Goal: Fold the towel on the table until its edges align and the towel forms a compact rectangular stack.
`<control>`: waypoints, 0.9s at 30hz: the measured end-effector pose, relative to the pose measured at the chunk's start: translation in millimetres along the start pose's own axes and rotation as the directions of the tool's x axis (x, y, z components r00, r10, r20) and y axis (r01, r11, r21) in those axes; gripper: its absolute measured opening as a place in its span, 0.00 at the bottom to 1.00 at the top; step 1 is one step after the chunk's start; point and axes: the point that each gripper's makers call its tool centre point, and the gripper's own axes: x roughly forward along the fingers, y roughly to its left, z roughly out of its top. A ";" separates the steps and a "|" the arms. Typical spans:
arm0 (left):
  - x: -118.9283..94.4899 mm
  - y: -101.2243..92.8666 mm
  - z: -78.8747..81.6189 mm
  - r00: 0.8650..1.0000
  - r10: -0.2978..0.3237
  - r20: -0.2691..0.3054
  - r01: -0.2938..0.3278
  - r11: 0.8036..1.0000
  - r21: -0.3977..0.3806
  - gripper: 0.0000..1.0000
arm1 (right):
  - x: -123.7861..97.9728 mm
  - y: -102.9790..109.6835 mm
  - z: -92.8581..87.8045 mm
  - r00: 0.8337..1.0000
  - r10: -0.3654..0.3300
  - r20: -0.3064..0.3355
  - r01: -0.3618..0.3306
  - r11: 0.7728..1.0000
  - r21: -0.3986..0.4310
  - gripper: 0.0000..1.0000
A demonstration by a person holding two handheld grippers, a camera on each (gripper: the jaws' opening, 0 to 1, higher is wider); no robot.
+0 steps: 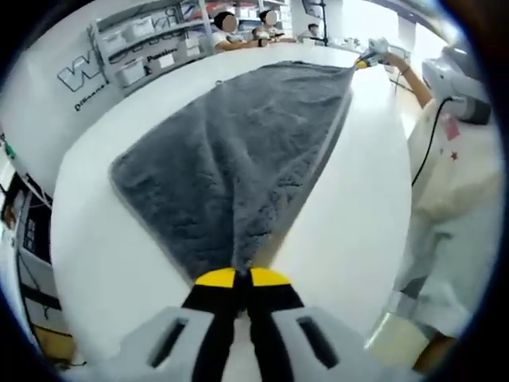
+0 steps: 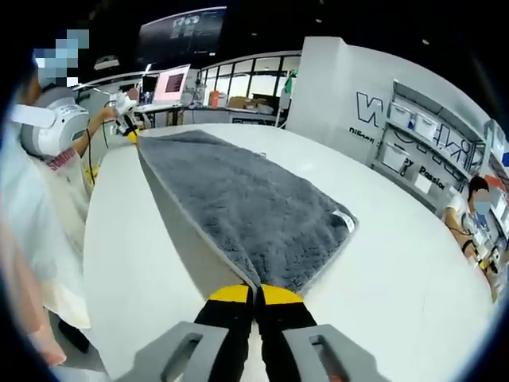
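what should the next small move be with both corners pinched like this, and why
Probably carry both held corners together across the towel toward its far edge lying on the table. The left gripper and right gripper each have their jaws closed on a corner, the edge between them is lifted and taut, and the rest lies flat in a single layer, so no fold looks made yet.

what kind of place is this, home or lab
Likely a lab or workshop, not a home: wall shelves of storage bins, a big white table holding the towel, and a laptop on a far bench.
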 end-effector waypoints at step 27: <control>-28.1 -20.9 0.3 0.984 -0.061 -0.167 0.066 0.998 0.022 0.05 | -25.3 14.0 7.9 0.997 0.059 -0.048 -0.060 0.997 -0.040 0.02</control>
